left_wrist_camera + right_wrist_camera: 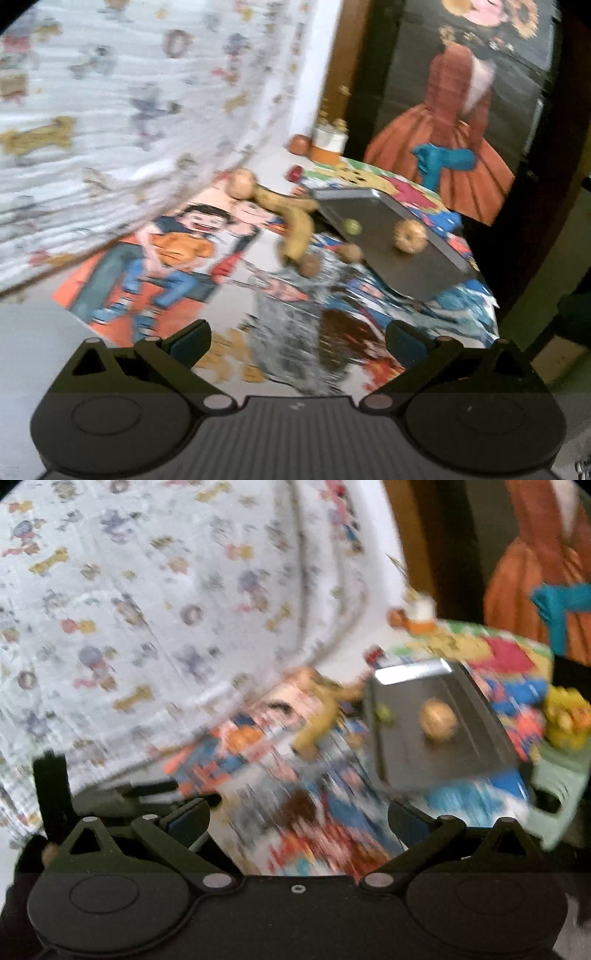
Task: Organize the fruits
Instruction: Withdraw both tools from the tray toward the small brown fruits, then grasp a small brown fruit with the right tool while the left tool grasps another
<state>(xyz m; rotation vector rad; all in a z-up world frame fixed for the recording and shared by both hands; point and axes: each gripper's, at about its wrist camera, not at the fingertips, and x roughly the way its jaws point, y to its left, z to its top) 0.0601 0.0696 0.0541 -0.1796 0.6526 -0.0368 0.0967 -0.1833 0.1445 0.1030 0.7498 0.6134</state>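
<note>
Both claws, left and right, gape empty before the tray holding two fruits.

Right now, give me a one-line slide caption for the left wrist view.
Open left gripper faces a dark tray holding a green fruit and a tan fruit, banana lying beside it.

Both tools look alike: the left gripper has a matte black body with a ribbed centre panel at the bottom of the frame, two round discs, silver pivot pins and dark blue pads on short angled fingers. The right gripper matches it (plus one small silver centre screw).
</note>
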